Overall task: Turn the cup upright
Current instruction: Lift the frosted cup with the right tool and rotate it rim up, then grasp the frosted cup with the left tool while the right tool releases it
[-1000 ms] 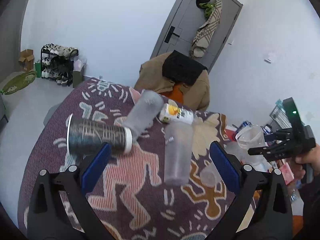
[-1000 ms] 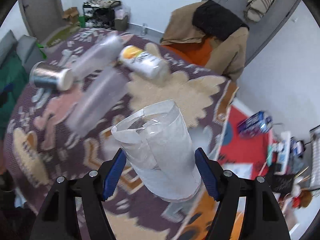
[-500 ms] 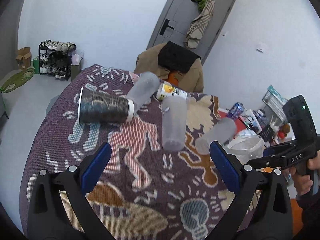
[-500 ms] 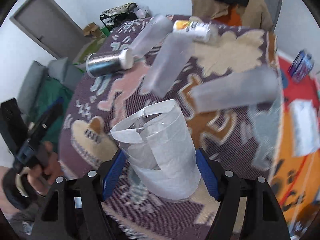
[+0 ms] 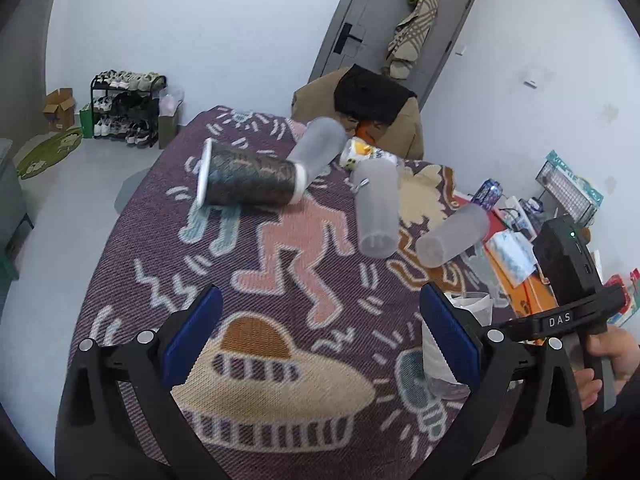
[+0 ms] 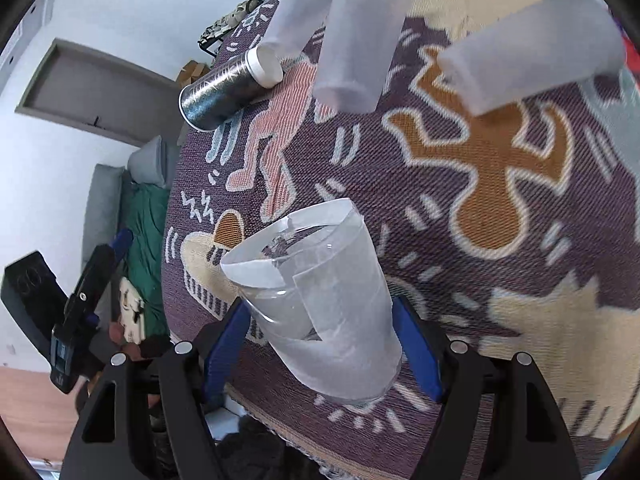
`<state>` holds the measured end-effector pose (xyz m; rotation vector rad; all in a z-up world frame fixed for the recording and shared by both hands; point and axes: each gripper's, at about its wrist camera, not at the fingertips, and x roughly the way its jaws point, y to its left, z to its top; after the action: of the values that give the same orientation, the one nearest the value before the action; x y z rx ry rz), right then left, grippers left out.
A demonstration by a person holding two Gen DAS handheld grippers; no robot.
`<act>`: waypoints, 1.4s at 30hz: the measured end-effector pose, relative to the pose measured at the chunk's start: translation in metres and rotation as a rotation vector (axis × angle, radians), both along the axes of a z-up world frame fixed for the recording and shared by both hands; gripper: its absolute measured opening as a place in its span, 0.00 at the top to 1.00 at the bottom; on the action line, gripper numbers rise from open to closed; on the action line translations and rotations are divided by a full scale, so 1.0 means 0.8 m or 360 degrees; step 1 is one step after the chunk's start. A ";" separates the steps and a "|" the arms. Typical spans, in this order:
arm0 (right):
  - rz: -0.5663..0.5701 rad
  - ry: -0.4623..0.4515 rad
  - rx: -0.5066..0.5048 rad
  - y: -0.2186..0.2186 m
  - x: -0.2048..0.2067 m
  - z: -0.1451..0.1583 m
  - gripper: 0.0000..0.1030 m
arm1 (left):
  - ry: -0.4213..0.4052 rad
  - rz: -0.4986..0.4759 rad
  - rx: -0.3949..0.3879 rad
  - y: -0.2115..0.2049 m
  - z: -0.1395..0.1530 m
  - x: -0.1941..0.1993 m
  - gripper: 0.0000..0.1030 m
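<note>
My right gripper [image 6: 320,344] is shut on a clear plastic cup [image 6: 316,296] with a white paper liner, mouth up, its base at the patterned tablecloth [image 6: 480,184] near the front edge. The same cup [image 5: 460,340] shows in the left wrist view behind my left finger. My left gripper [image 5: 316,336] is open and empty above the tablecloth [image 5: 280,272]. Three frosted cups [image 5: 376,208] [image 5: 452,236] [image 5: 320,144] and a dark patterned cup [image 5: 248,178] lie on their sides farther back.
A yellow-and-white can [image 5: 360,152] lies at the back of the table. A chair draped with coats [image 5: 360,104] stands behind it. Clutter [image 5: 516,240] lies on the floor at right. The table's front edge [image 6: 280,420] is just below the held cup.
My right gripper has carried the clear cup down to the tablecloth near the front edge. My left gripper has pulled back and higher, still open.
</note>
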<state>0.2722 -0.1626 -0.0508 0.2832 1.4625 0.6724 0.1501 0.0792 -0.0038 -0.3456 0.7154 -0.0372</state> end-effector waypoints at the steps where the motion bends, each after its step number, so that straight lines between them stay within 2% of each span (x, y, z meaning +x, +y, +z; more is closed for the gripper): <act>1: -0.0019 0.0034 0.0034 0.003 -0.002 -0.006 0.30 | 0.0010 0.0007 0.0005 0.003 -0.001 -0.002 0.05; 7: -0.0064 0.0093 0.0040 0.021 -0.018 -0.035 0.30 | 0.0058 0.0058 0.0042 0.021 -0.007 -0.018 0.05; 10: -0.0106 -0.0007 -0.0018 0.021 -0.021 -0.040 0.29 | 0.0079 0.0072 0.0059 0.025 -0.010 -0.021 0.05; 13: -0.0072 -0.0013 0.0027 0.029 -0.030 -0.044 0.24 | 0.0094 0.0076 0.0058 0.028 -0.013 -0.021 0.05; 14: -0.0059 -0.0027 0.0049 0.030 -0.032 -0.043 0.20 | 0.0105 0.0073 0.0053 0.027 -0.014 -0.019 0.05; 19: -0.0095 -0.0225 0.0153 0.008 -0.042 -0.017 0.13 | 0.0141 0.0002 0.0014 0.011 -0.018 -0.009 0.05; 25: -0.0191 -0.0500 0.0118 -0.033 -0.054 -0.003 0.13 | 0.0232 -0.0187 -0.0270 -0.013 -0.035 0.013 0.05; 28: -0.0218 -0.0560 0.0110 -0.051 -0.061 -0.003 0.13 | 0.0320 -0.0244 -0.0403 -0.027 -0.051 0.029 0.05; 34: -0.0262 -0.0707 0.0008 -0.069 -0.078 -0.007 0.13 | 0.0477 -0.0254 -0.0659 -0.054 -0.092 0.046 0.05; 38: -0.0281 -0.0820 -0.0124 -0.072 -0.092 -0.011 0.11 | 0.0542 -0.0259 -0.0734 -0.070 -0.109 0.056 0.05; 42: -0.0303 -0.0881 -0.0178 -0.080 -0.103 -0.014 0.10 | 0.0610 -0.0262 -0.0796 -0.083 -0.123 0.068 0.05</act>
<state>0.1898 -0.2266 -0.0622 0.1307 0.9251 0.4632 0.2046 0.0130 -0.1023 -0.7852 1.1142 -0.3162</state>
